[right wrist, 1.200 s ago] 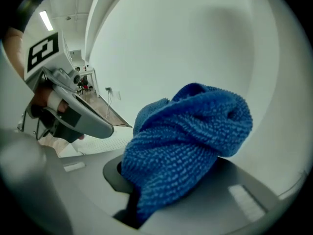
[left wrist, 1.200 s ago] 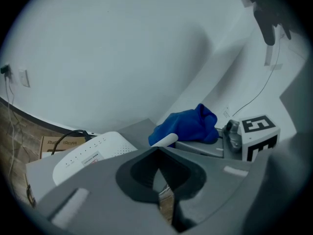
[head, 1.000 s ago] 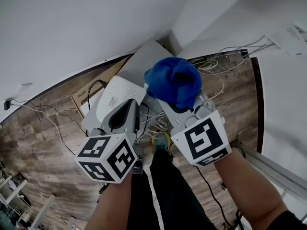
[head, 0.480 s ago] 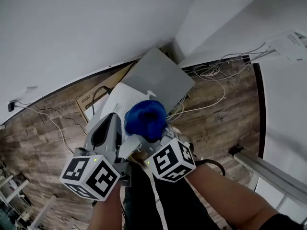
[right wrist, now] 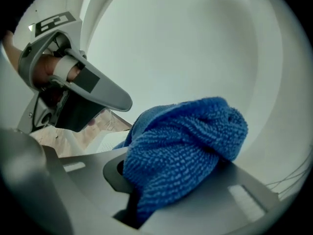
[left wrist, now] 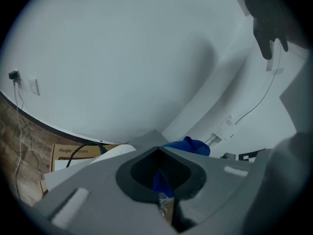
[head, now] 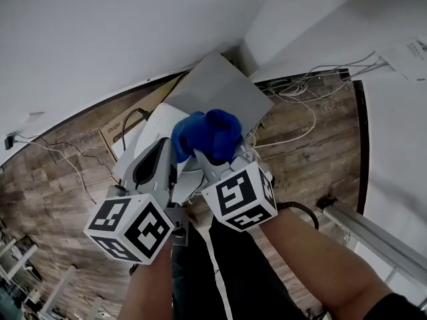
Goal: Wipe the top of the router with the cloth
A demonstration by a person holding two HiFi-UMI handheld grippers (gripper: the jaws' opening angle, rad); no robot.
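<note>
Blue microfibre cloth [head: 203, 135] was bunched into a ball and clamped in the fingers of the right gripper [head: 212, 157], with most of the wad bulging out past the tips. It sat over the white router [head: 155, 127], which lay on the wooden floor [head: 67, 192] in the corner, partly on a cardboard box [head: 113, 137] and next to a grey flat panel [head: 220, 92]. Whether the cloth was actually pressing on the router top could not be told. The left gripper [head: 159, 153] was just beside it on the left, fingers closed together on nothing, poised near the router's left part.

Step in hand looked like the wipe itself. To do it well, the wad should probably go down flat so the cloth, not the fingers, met the plastic. Strokes should likely be light and run along the top, since the router seemed loosely perched and could slide. The left gripper could steady its edge. Loose cables [head: 293, 89] lay near on the right and were best avoided.
</note>
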